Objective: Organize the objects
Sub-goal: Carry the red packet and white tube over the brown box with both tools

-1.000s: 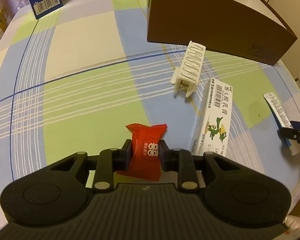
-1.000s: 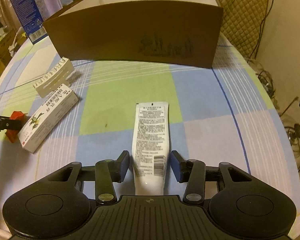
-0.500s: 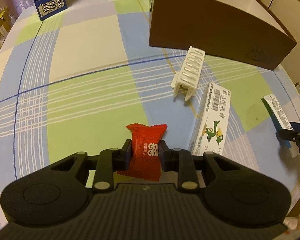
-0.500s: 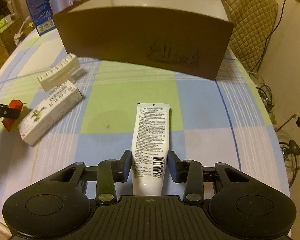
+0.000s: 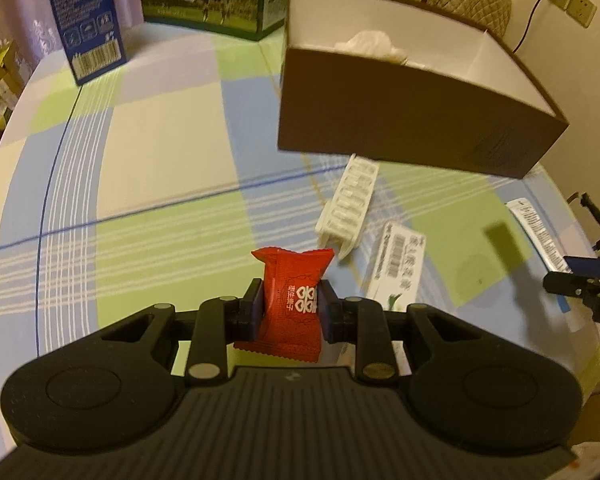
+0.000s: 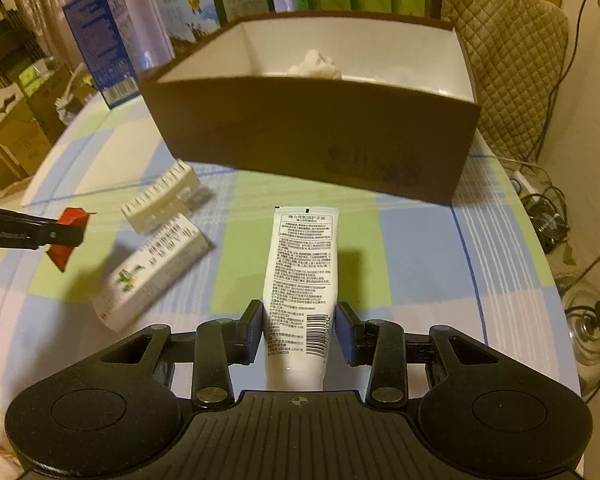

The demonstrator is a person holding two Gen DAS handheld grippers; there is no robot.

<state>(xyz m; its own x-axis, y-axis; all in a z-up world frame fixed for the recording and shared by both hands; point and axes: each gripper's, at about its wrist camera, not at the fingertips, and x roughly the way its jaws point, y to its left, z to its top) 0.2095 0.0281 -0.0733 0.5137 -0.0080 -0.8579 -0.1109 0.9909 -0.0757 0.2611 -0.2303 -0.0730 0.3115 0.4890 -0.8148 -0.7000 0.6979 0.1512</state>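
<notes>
Both claws carry a load above the desk; the step in hand is judged to be transport toward the box. In the left wrist view, at lower centre, the left claw is closed on a red candy packet, pinched across its middle and held upright. In the right wrist view, at lower centre, the right claw is closed on a white cream tube near its cap end, the crimped end pointing forward. Beyond them, at centre left of the right wrist view, a white ointment carton and a white ribbed plastic rack lie on the checked cloth, just beside each other. Farthest, across the upper centre, stands the open brown cardboard box, with crumpled white paper inside. The next move calls for raising each load over the near wall, then opening the jaws above the interior.
</notes>
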